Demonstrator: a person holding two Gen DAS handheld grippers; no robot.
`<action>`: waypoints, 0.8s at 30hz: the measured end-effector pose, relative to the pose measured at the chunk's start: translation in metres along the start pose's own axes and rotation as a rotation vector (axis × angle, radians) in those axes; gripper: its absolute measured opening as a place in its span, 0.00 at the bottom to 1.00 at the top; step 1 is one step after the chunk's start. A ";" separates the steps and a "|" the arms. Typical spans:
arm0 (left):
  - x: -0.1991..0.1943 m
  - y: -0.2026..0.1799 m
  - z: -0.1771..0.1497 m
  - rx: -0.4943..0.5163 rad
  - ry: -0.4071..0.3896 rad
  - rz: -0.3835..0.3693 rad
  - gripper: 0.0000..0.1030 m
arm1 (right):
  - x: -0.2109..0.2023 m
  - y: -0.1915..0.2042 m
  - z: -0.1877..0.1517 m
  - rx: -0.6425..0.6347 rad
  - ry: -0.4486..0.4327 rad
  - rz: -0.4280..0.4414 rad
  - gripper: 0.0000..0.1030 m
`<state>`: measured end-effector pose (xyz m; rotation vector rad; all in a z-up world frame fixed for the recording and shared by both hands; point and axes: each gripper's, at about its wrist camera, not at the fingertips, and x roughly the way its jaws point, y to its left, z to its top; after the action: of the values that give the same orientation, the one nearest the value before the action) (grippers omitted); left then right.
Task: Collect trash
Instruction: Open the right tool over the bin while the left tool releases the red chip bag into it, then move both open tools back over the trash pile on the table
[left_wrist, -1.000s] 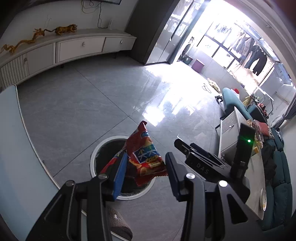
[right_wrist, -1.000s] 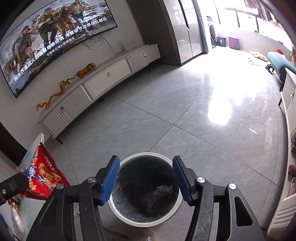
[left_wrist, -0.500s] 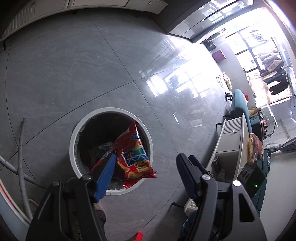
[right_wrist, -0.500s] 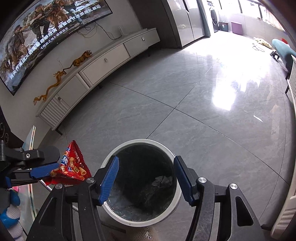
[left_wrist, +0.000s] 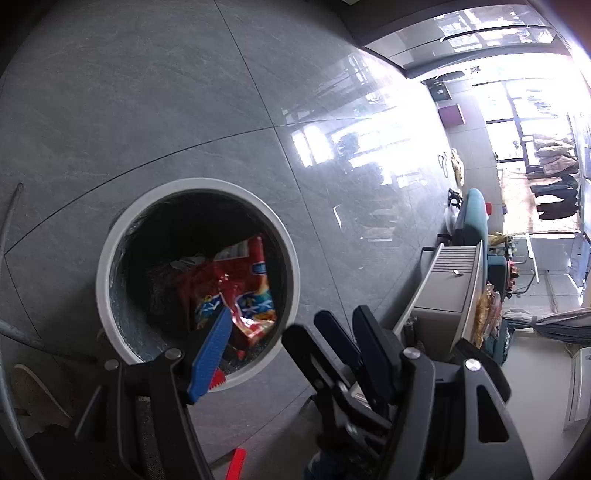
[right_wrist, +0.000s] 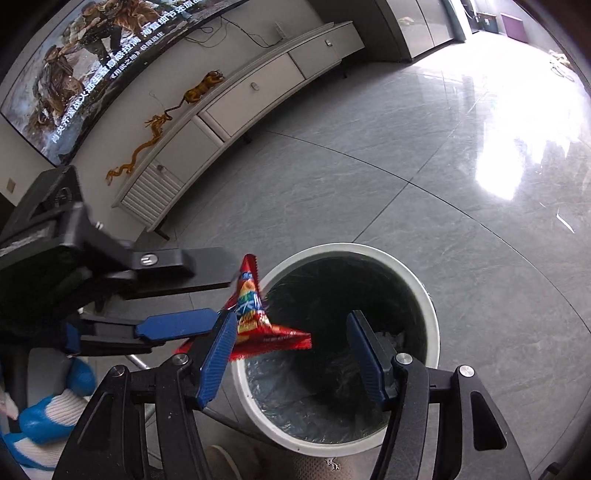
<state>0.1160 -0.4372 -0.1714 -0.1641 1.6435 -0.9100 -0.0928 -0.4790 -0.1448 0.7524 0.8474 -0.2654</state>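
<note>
Tiles (right_wrist: 369, 147) of smooth, shiny grey stone cover the floor. On them stands a round bin (right_wrist: 424, 295) with a smooth white rim and a dark, wrinkly bag lining it. The bottom of the bin is too dark to see well. A red snack bag (right_wrist: 251, 306) made of crinkly, shiny foil with zigzag edges is at the bin's mouth, by its left rim. One corner hides behind a ribbed blue pad (right_wrist: 218, 354), and its letters are too small to read. The left gripper (left_wrist: 290, 317) has its jaws apart next to the snack bag, and I cannot tell if a pad touches it. The right gripper (right_wrist: 291, 321) has its jaws apart over the bin, holding nothing.
</note>
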 end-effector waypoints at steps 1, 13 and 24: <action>-0.001 -0.001 0.000 0.000 0.003 -0.010 0.64 | 0.006 -0.006 0.000 0.007 0.019 -0.046 0.57; -0.069 -0.017 -0.037 0.123 -0.205 0.061 0.64 | -0.001 -0.021 -0.002 0.037 0.024 -0.176 0.57; -0.205 0.013 -0.134 0.134 -0.591 0.316 0.64 | -0.043 0.073 0.003 -0.143 -0.057 -0.085 0.57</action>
<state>0.0639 -0.2508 -0.0203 -0.0668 1.0195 -0.6439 -0.0826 -0.4324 -0.0754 0.5736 0.8366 -0.2976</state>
